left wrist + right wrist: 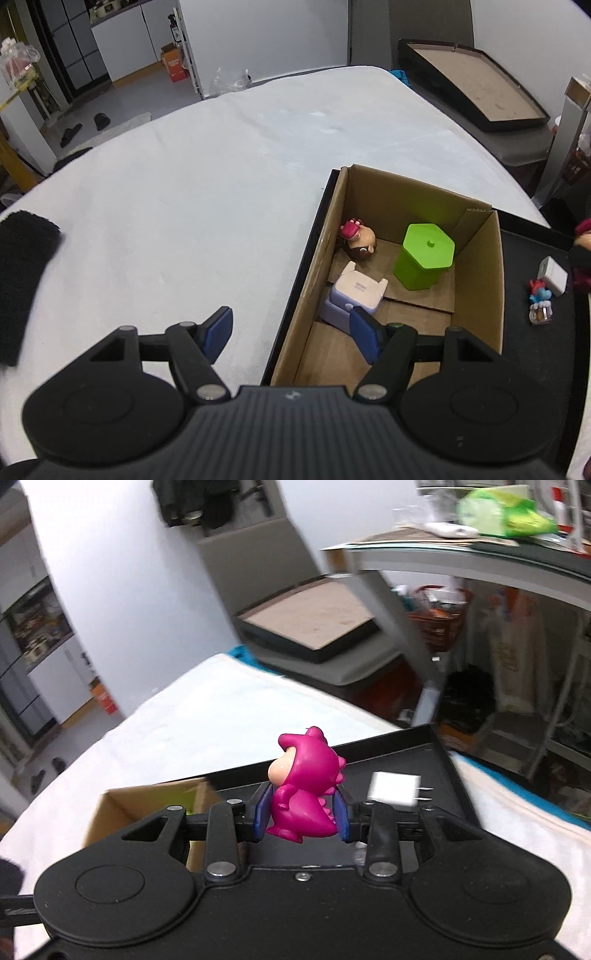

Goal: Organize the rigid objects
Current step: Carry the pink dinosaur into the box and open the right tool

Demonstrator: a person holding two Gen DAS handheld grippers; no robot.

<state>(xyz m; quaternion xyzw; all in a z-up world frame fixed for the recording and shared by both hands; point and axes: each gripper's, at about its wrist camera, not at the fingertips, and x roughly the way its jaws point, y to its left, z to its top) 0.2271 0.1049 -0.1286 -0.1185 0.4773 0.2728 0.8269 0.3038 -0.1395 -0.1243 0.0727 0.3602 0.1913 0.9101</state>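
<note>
In the left wrist view a cardboard box (480, 266) sits on the white table. It holds a green hexagonal container (424, 256), a small doll figure (360, 242) and a lavender-and-cream toy (354, 295). My left gripper (291, 332) is open and empty above the box's near left wall. In the right wrist view my right gripper (301, 814) is shut on a magenta dinosaur figure (306, 786), held above a black tray (424, 760), with the box (147, 805) to its left.
On the black tray lie a white charger plug (553, 275) (397, 788) and two small toys (540, 301). A black cloth (22, 280) lies at the table's left edge. An empty black tray (476, 81) rests on a chair beyond the table.
</note>
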